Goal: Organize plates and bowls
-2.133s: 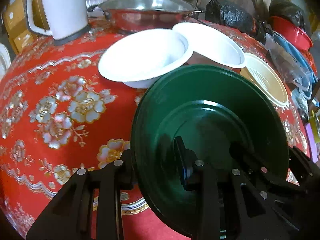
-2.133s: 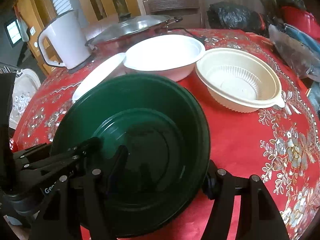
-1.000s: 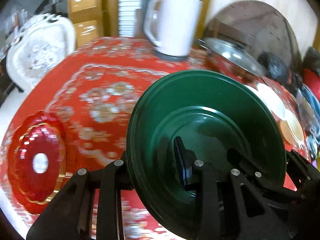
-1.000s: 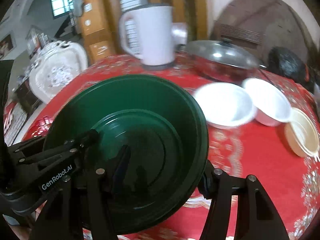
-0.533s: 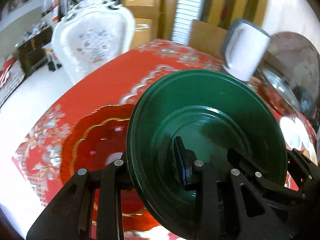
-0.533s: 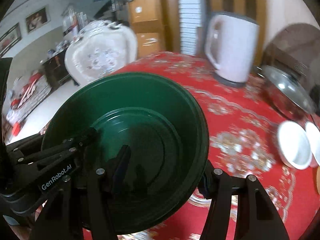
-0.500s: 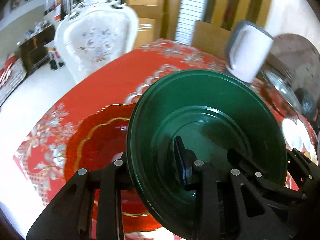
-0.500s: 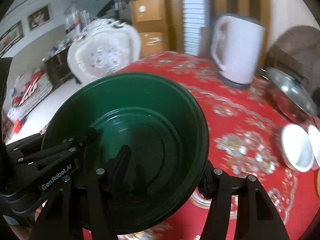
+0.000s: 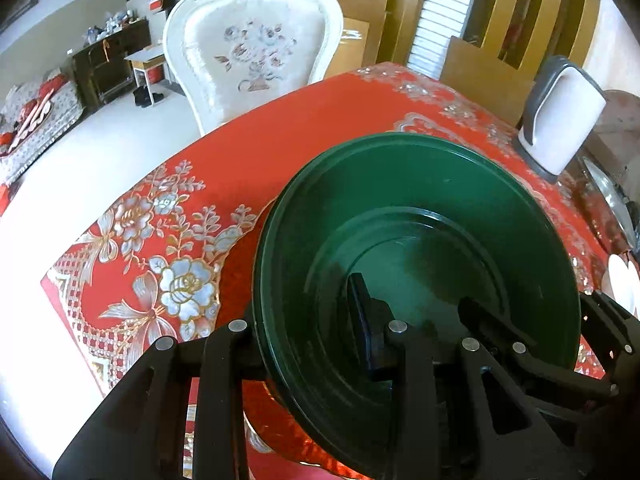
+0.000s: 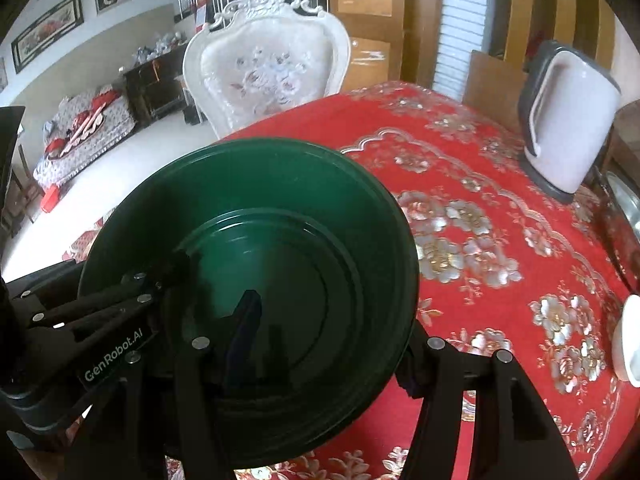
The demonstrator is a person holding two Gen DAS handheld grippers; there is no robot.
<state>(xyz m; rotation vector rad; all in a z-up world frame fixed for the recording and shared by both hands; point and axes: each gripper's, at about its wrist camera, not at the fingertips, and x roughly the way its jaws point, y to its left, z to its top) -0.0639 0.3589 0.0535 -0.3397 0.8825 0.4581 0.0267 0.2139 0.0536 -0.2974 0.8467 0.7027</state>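
Observation:
A dark green bowl hangs tilted above the red tablecloth, held by both grippers. My left gripper is shut on its left rim, one finger inside and one outside. My right gripper is shut on the right rim of the green bowl in the same way. A red plate with a gold edge lies on the cloth right under the bowl and is mostly hidden by it. Two white bowls peek in at the far right, and one white bowl shows in the right wrist view.
A white kettle and a steel pot lid stand at the back right of the round table. An ornate white chair stands behind the table's edge, with floor beyond it on the left.
Both grippers have carried the green bowl to the left across the table, away from the white bowls. The red plate now lies under it, and the chair has come into view.

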